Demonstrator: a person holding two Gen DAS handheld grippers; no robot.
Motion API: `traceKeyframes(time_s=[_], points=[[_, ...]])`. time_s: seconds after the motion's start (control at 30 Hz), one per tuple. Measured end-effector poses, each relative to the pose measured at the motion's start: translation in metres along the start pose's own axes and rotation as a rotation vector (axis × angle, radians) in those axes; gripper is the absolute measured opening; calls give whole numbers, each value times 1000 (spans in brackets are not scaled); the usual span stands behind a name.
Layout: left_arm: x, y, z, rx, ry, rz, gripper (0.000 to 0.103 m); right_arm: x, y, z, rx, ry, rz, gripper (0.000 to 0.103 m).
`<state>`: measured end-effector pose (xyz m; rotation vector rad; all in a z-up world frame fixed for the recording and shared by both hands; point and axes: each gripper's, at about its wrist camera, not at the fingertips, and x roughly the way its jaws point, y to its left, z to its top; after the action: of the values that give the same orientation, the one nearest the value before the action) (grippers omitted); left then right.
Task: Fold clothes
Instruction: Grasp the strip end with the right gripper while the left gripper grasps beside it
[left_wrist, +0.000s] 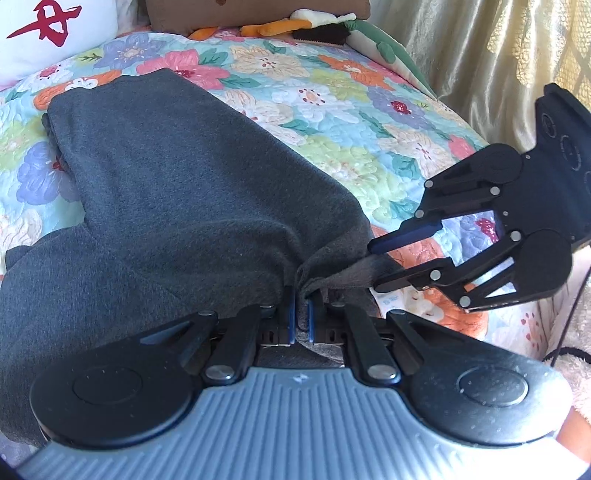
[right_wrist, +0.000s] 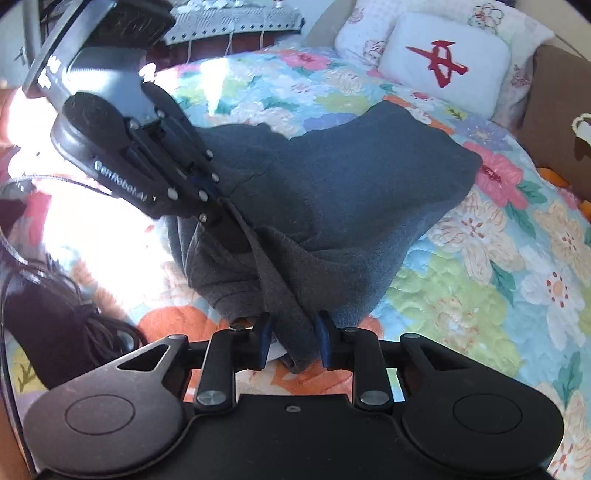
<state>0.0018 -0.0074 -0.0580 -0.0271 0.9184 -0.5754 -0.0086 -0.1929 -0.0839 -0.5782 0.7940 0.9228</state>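
Sunlit bedding filled both views: a quilted bedspread with large flowers (left_wrist: 332, 122) covered the bed, and the dark grey fleece garment (left_wrist: 177, 192) lay spread across its middle, one end reaching toward the pillows and the near hem bunched up toward my tools.

At far left in the left wrist view I could see a white pillow with a red brush mark (left_wrist: 55, 33). Beside it, along the head of the bed, sat a brown cushion (left_wrist: 255, 13), and then an orange and green plush toy (left_wrist: 325, 26). A pale gold curtain (left_wrist: 498, 55) hung at the right.

My left tool (left_wrist: 301, 317) had its blue-padded fingers drawn narrow, pinching a gathered fold of the garment's hem between them. To its right, my right tool (left_wrist: 376, 266) came in from the side, its fingers partly spread around a twisted strip of the same hem.

From the right wrist view, the left tool (right_wrist: 229, 225) sat at upper left, gripping the cloth. The right tool (right_wrist: 293, 339) stood fairly wide, and a hanging strip of grey cloth ran between its fingers; I could not tell whether the pads actually pressed it. Black cables (right_wrist: 55, 314) lay at the left edge of the bed.
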Motion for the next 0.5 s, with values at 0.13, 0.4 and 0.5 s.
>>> traceKeyframes(time_s=[0.13,0.4,0.5], points=[[1,3,-1,9,13,-3,6,10,-11,10,-14,38,82,30],[3,5,-1,-6,28,-2,6,17,-4,4,-40,27,57,11],[3,7,0,-17,31,-6,6,8,18,2,-76,37,-49,9]])
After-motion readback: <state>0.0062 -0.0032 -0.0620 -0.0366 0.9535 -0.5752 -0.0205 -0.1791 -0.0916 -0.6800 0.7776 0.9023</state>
